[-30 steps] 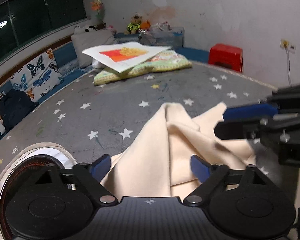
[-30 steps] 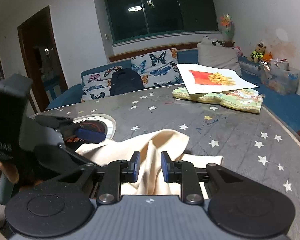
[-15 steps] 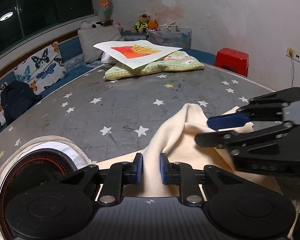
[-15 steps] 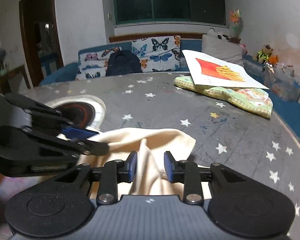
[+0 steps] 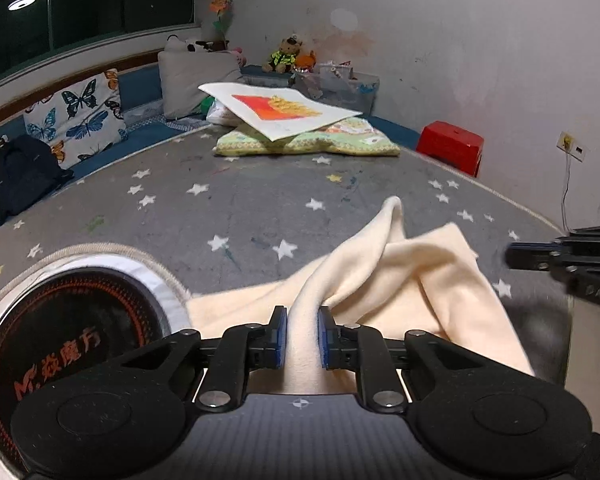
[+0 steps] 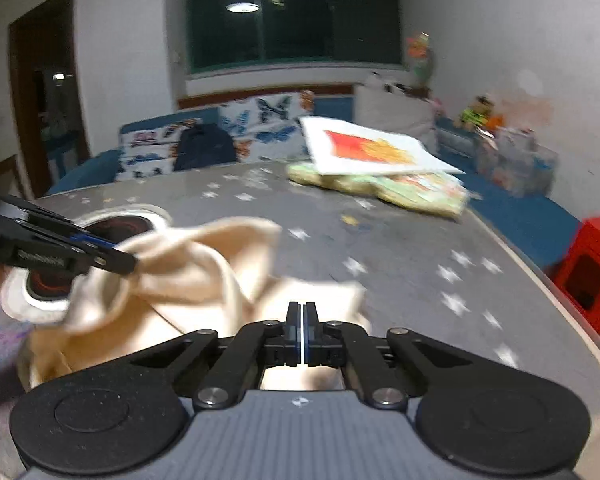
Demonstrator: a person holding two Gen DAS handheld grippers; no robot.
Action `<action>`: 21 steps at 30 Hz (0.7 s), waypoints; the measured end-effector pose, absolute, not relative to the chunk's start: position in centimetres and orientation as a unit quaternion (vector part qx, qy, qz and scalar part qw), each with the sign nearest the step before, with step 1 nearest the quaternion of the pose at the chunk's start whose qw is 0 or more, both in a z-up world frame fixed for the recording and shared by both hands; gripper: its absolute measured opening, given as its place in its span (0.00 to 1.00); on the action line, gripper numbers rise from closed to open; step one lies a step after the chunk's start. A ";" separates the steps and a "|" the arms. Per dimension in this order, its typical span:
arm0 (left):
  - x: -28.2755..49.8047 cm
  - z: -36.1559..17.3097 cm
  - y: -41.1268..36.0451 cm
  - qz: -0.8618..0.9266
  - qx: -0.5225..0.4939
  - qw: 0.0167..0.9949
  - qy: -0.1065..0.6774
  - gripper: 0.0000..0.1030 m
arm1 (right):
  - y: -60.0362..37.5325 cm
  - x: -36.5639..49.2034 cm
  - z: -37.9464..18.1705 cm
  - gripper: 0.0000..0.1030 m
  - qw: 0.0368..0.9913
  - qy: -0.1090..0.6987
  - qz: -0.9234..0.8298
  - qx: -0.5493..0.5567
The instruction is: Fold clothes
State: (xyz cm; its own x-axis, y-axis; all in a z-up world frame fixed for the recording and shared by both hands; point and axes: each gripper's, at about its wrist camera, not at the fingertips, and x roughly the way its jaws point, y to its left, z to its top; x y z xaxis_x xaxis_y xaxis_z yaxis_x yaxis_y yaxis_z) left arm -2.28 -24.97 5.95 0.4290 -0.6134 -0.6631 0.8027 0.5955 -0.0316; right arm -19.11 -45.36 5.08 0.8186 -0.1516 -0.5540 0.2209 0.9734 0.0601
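A cream garment [image 5: 400, 276] lies bunched on the grey star-patterned table [image 5: 240, 208]. My left gripper [image 5: 302, 336] is shut on a raised fold of it, which runs up between the blue pads. In the right wrist view the garment [image 6: 188, 272] sits left of centre, with the left gripper [image 6: 112, 258] pinching it from the left. My right gripper [image 6: 301, 332] has its jaws pressed fully together with no cloth seen between them, above the garment's near edge. It shows at the right edge of the left wrist view [image 5: 516, 256], apart from the cloth.
A round induction cooktop [image 5: 68, 336] is set into the table at the near left. A green cushion with a white picture board [image 5: 284, 112] lies at the far side. A red stool [image 5: 452, 146] stands beyond the table's right edge. A bench with cushions and a dark backpack [image 5: 20, 172] runs behind.
My right gripper has let go of the garment fold, shut fully and pulled away to the right. My left gripper, open a second ago, stays shut on the fold.
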 end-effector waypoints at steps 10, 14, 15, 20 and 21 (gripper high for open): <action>-3.2 6.4 -25.6 -0.440 0.162 0.827 0.312 0.37 | -45.6 -19.1 6.1 0.12 0.957 0.274 -0.069 0.063; -3.0 6.5 -26.0 -0.442 0.164 0.825 0.312 0.38 | -43.7 -15.4 6.4 0.31 0.962 0.267 -0.012 0.051; -2.9 6.5 -26.0 -0.442 0.163 0.824 0.315 0.38 | -43.2 -14.5 6.3 0.31 0.962 0.270 -0.001 0.045; -2.4 6.6 -25.9 -0.447 0.154 0.819 0.325 0.39 | -41.4 -10.9 4.4 0.20 0.952 0.306 0.015 0.010; -2.3 6.7 -25.9 -0.447 0.152 0.820 0.324 0.41 | -41.3 -10.8 4.1 0.13 0.951 0.309 0.016 0.005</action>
State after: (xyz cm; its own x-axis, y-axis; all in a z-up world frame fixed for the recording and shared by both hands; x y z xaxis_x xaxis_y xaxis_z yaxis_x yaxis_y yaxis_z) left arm -2.31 -25.93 6.71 0.3896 -0.6339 -0.6681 0.8317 0.5538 -0.0404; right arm -10.81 -41.27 4.12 0.8088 0.0333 -0.5872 -0.0271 0.9994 0.0192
